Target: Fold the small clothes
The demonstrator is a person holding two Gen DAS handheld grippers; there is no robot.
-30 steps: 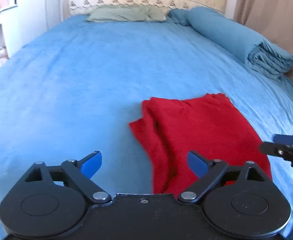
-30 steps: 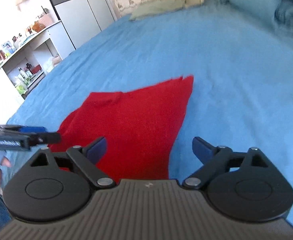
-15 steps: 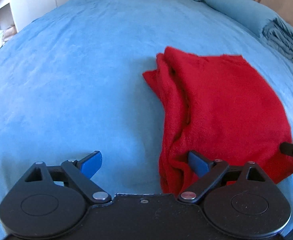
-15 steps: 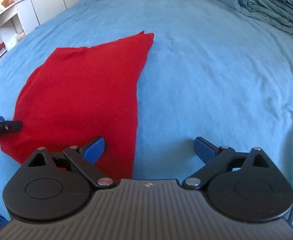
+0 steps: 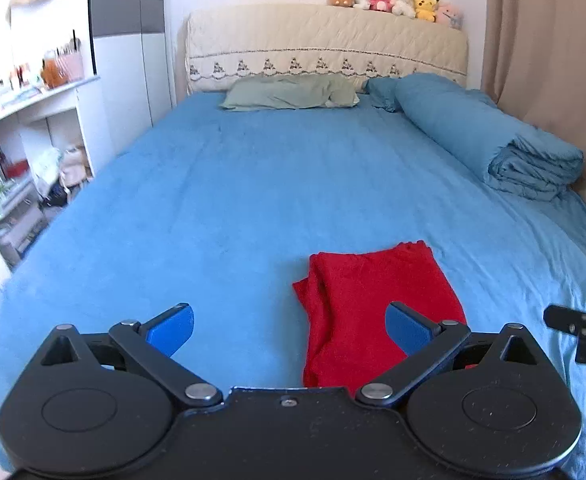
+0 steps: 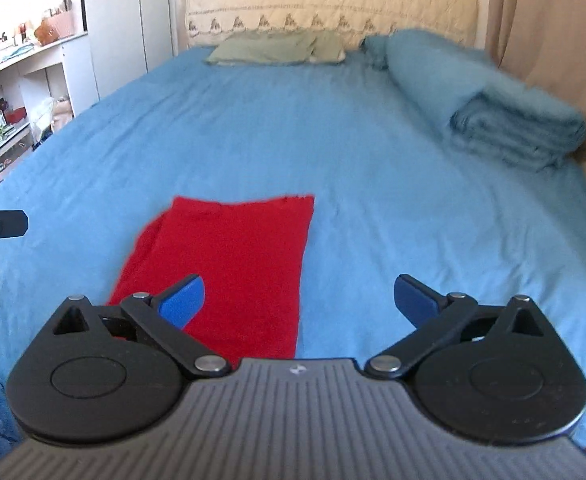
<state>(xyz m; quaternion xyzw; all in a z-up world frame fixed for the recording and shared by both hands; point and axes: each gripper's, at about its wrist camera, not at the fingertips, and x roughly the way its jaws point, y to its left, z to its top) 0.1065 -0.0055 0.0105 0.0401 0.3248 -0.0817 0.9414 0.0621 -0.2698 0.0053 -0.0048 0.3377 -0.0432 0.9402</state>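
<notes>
A folded red cloth (image 5: 365, 300) lies flat on the blue bed (image 5: 253, 184) near its front edge; it also shows in the right wrist view (image 6: 233, 264). Its left side is bunched in layers. My left gripper (image 5: 289, 328) is open and empty, raised above the cloth's near left part. My right gripper (image 6: 299, 304) is open and empty, over the cloth's right edge. The right gripper's tip (image 5: 573, 320) shows at the right of the left wrist view. The left gripper's tip (image 6: 1, 224) shows at the left of the right wrist view.
A rolled blue duvet (image 5: 493, 140) lies along the bed's right side. A green pillow (image 5: 289, 94) rests at the quilted headboard (image 5: 325, 48), topped with plush toys (image 5: 393, 0). White shelves with bottles (image 5: 9, 152) stand left. A beige curtain (image 5: 553, 60) hangs right.
Both grippers have lifted and tilted up from the cloth, so the whole bed and headboard are in view. The red cloth lies where it was, untouched.
</notes>
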